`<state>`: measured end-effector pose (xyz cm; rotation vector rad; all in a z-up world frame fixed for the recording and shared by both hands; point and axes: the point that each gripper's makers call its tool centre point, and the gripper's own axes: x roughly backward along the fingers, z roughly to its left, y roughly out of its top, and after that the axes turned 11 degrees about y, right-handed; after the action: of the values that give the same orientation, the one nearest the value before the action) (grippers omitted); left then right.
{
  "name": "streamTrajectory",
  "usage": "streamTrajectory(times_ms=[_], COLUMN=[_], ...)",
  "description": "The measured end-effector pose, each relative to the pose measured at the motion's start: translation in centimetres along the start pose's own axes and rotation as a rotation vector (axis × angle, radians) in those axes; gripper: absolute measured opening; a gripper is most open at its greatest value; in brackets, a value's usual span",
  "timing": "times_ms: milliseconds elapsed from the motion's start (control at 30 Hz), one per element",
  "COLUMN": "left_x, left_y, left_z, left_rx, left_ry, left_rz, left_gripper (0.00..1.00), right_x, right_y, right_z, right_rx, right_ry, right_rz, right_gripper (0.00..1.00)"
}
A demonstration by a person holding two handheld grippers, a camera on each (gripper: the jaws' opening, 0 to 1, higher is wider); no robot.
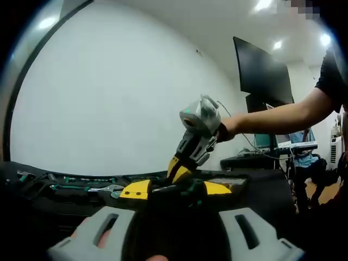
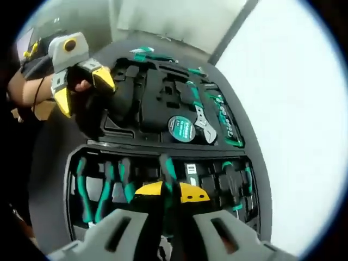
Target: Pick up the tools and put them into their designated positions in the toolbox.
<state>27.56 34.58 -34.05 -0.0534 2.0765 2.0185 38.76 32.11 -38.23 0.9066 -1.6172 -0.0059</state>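
The black toolbox [image 2: 163, 148] lies open, its rim also showing as a low dark band [image 1: 65, 190]. My right gripper [image 2: 171, 191] is shut on a slim tool with a green and black handle [image 2: 167, 166], held just above the near tray's slots. Seen from the left gripper view, the right gripper [image 1: 177, 173] comes down on the box with a person's arm [image 1: 272, 117] behind it. My left gripper [image 1: 176, 188] is open and level with the box rim. In the right gripper view the left gripper [image 2: 82, 89] hovers open by the far tray's left edge.
Green-handled pliers [image 2: 103, 190] fill the near tray's left slots, and more green-handled tools [image 2: 234, 182] its right. The far tray holds a round green tape measure [image 2: 182, 129] and an adjustable wrench [image 2: 202, 120]. A white wall [image 1: 109, 98] rises behind the box, and a dark screen [image 1: 261, 73] hangs to the right.
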Motion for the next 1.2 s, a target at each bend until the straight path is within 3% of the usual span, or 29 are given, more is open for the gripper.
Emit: streamTrajectory(times_ms=[133, 200, 333, 433, 600, 833, 900, 933, 1067, 1200], left_x=[-0.1, 0.0, 0.0, 0.1, 0.0, -0.1, -0.1, -0.1, -0.2, -0.2], left_y=[-0.1, -0.1, 0.0, 0.1, 0.0, -0.1, -0.1, -0.1, -0.2, -0.4], left_z=[0.1, 0.0, 0.0, -0.1, -0.1, 0.2, 0.3, 0.3, 0.4, 0.4], left_rx=[0.0, -0.001, 0.002, 0.004, 0.005, 0.005, 0.004, 0.004, 0.004, -0.003], left_ry=[-0.001, -0.001, -0.002, -0.002, -0.004, -0.003, -0.003, -0.003, -0.004, -0.004], left_rz=[0.002, 0.003, 0.001, -0.001, -0.002, -0.001, -0.001, 0.0, 0.0, 0.004], left_gripper=[0.35, 0.35, 0.35, 0.35, 0.35, 0.35, 0.35, 0.35, 0.35, 0.35], right_x=[-0.6, -0.4, 1.4, 2.5, 2.3, 1.2, 0.8, 0.7, 0.6, 0.4], right_y=[-0.5, -0.8, -0.4, -1.1, -2.6, -2.5, -2.4, -2.3, -2.1, -2.1], right_z=[0.2, -0.3, -1.1, -1.0, 1.1, 2.5, 2.7, 3.0, 4.0, 3.1], right_rx=[0.018, 0.071, -0.022, -0.049, -0.062, -0.06, -0.045, 0.016, 0.032, -0.038], right_ry=[0.023, 0.014, 0.02, 0.045, 0.145, 0.194, 0.209, 0.238, 0.288, 0.283], right_rz=[0.039, 0.046, -0.033, -0.026, 0.009, 0.031, 0.04, 0.047, 0.05, 0.04], right_gripper=[0.06, 0.06, 0.07, 0.12, 0.14, 0.16, 0.14, 0.1, 0.0, 0.0])
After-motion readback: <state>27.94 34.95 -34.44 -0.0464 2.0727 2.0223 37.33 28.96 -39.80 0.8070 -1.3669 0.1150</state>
